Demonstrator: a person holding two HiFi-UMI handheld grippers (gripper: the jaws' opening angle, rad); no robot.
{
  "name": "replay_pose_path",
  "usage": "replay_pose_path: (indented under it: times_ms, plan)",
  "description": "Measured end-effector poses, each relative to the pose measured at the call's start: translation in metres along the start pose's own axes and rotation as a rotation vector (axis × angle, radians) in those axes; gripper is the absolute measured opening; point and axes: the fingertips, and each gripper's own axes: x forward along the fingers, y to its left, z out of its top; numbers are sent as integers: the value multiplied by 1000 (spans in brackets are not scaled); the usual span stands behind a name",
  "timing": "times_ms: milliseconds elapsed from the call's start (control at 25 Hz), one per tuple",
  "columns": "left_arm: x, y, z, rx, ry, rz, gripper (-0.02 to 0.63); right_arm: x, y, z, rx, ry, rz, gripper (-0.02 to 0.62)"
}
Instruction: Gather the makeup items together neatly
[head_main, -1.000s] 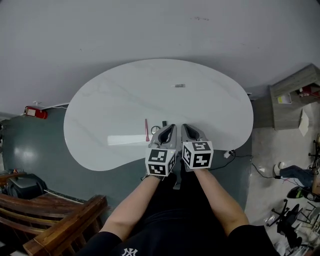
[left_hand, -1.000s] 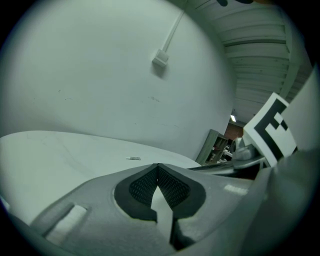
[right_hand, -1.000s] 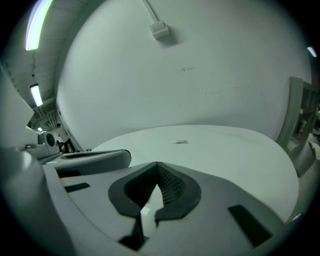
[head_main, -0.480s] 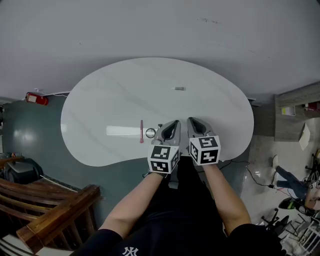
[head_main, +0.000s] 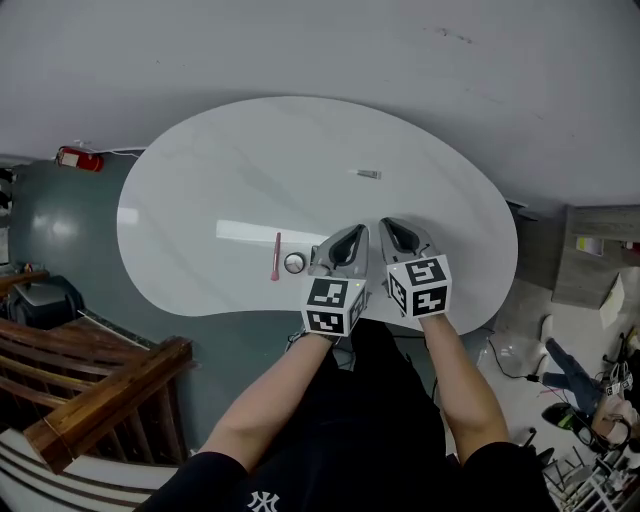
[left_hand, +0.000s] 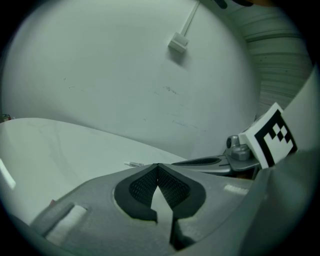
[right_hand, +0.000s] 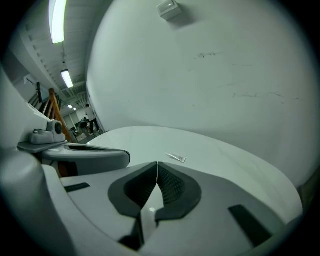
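- While the left gripper (head_main: 355, 234) and the right gripper (head_main: 390, 228) hang side by side over the near edge of the table (head_main: 200, 200), both pairs of jaws are pressed together with nothing between them.
- A pink stick (head_main: 276, 256) and a small round pot (head_main: 294, 263) lie close together near that same edge.
- A small grey tube (head_main: 368, 174) lies toward the table's far side, too small to identify.

the right gripper (right_hand: 157, 167) is seen with its jaws pressed together, and nothing is held between them. just beyond the tips, a small pale slim item (right_hand: 175, 158) is laid flat on the white desk (right_hand: 135, 140). the left gripper (right_hand: 117, 156) is seen alongside at the left. a white box (right_hand: 168, 9) is fixed to the wall behind.
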Motion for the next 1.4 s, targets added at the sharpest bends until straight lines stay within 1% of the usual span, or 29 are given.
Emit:
replay_pose_path:
  times_ms: [320,520,600,720,1000,1280,1400]
  plan:
    - [25,15,-2,-36,14,68,9,34,-10,6,-101,37,78,18]
    - [39,27,-2,-50,23,100,9,52,-14,6,-122,60,131,21]
    - [45,32,-2,-52,26,112,9,61,-16,6,-133,71,144,33]
    - [50,40,-4,-61,32,127,9,74,-19,6,-164,88,152,69]
    - [62,56,-4,-79,39,154,9,101,-31,7,-275,126,156,93]
    - [71,66,-8,-104,48,174,9,128,-41,7,-426,177,171,122]
    - [71,68,-8,-109,52,177,9,137,-44,4,-471,206,181,130]
